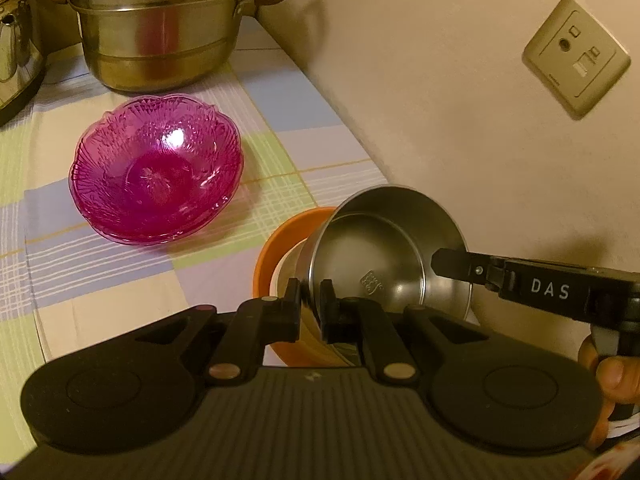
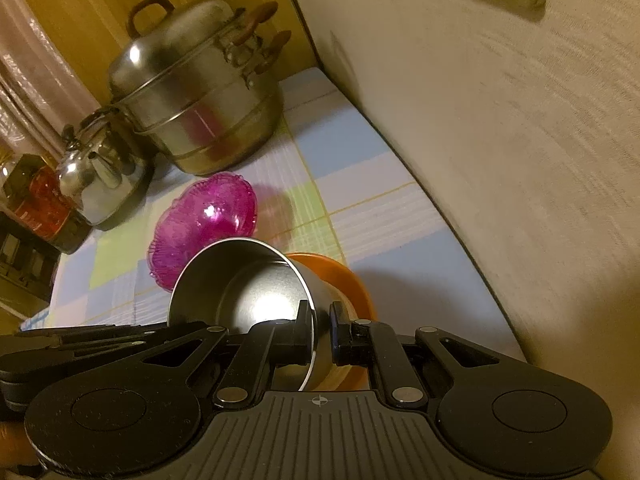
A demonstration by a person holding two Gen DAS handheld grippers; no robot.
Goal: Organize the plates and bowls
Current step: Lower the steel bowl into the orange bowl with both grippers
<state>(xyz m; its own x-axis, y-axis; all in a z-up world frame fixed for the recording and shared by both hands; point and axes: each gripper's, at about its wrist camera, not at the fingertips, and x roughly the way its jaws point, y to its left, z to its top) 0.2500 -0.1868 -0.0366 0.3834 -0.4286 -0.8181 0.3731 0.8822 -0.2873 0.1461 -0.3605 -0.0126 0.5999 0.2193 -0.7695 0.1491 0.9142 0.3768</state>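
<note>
A steel bowl (image 1: 380,248) (image 2: 248,280) hangs tilted over an orange bowl (image 1: 268,256) (image 2: 344,276) near the wall. Both grippers pinch its rim from opposite sides. My left gripper (image 1: 311,292) is shut on the near rim, one finger inside and one outside. My right gripper (image 2: 321,314) is shut on the other side of the rim and also shows in the left wrist view (image 1: 448,264). A pink glass bowl (image 1: 156,168) (image 2: 208,216) sits on the checked tablecloth (image 1: 100,272), left of the orange bowl, and looks like two stacked.
A tall steel steamer pot (image 1: 160,28) (image 2: 200,92) stands at the back, with a kettle (image 2: 100,172) to its left. The wall (image 2: 500,160) runs close along the right, with a socket plate (image 1: 576,56). A hand (image 1: 612,376) holds the right gripper.
</note>
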